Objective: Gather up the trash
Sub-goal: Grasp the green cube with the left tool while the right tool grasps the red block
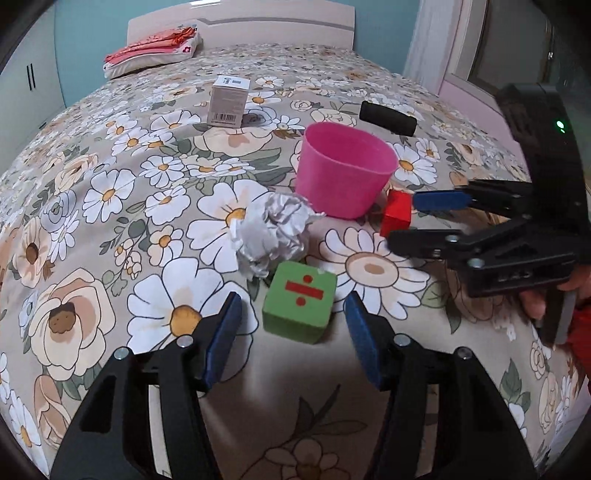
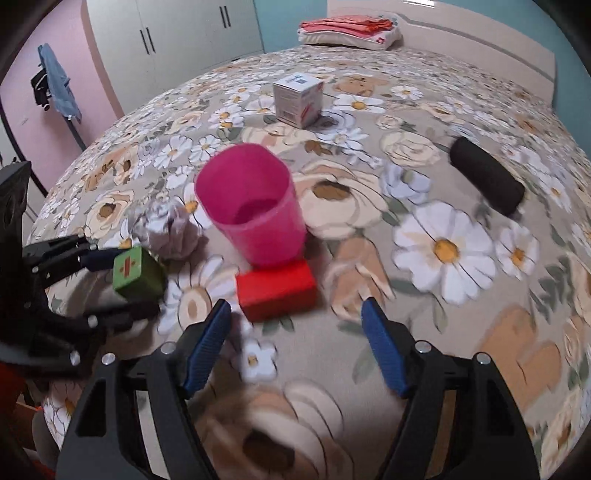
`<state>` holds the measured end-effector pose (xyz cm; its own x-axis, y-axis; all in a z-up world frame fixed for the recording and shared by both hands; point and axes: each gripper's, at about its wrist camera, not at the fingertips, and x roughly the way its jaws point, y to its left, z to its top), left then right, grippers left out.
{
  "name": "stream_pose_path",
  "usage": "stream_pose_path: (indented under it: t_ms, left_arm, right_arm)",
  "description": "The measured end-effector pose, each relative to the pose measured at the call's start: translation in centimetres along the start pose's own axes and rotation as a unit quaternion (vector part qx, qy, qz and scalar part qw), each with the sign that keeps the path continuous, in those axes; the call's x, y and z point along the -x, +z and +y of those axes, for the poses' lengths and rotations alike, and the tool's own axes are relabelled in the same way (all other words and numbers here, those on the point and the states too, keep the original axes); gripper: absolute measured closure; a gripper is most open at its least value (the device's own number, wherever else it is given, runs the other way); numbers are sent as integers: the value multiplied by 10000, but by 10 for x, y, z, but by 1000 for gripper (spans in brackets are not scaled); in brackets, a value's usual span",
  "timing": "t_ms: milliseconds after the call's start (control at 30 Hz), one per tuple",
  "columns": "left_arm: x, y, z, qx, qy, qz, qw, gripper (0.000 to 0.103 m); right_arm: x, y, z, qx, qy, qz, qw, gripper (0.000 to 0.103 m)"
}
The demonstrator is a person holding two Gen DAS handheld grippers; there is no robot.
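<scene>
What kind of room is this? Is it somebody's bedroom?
Yes, most likely a bedroom. The things lie on a bed with a flowery bedspread, a headboard and a pillow stand at the far end, and wardrobe doors line the wall.

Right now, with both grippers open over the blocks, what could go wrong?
The red block touches the pink cup; the right gripper closing on it may tip the cup. The crumpled paper sits just behind the green block, so the left gripper could snag or push it.
</scene>
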<state>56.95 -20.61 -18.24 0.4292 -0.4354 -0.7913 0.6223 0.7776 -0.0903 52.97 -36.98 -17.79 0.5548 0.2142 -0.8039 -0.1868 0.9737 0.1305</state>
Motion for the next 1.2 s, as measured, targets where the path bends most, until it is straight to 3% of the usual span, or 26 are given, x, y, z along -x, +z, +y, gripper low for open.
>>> stream_pose_path:
  t_ms: [100, 167, 533, 733, 1033, 1200]
  left_arm:
    - [-2, 0, 1, 125, 29, 6, 9999, 51]
    - [-2, 1, 3, 185, -6, 24, 9998, 68]
    - [19, -3, 8, 656, -103, -26, 9978, 70]
    - [53, 0, 1, 779, 244, -113, 9966, 70]
    - [145, 0, -5, 1079, 796, -446, 9900, 70]
    - [203, -10, -15, 1228, 921, -553, 9866, 70]
  right_arm:
    - [-6, 5, 1, 21, 38, 18, 10000, 48]
    - [-7, 7, 3, 39, 86, 21, 10000, 60]
    - [13, 1, 13, -17, 113, -70, 9999, 60]
    - [48, 0, 22, -43, 56, -246, 9997, 60]
    - [134, 1, 54, 221, -8, -679, 9975, 60]
    - [181, -1, 84, 445, -33, -916, 9948, 60]
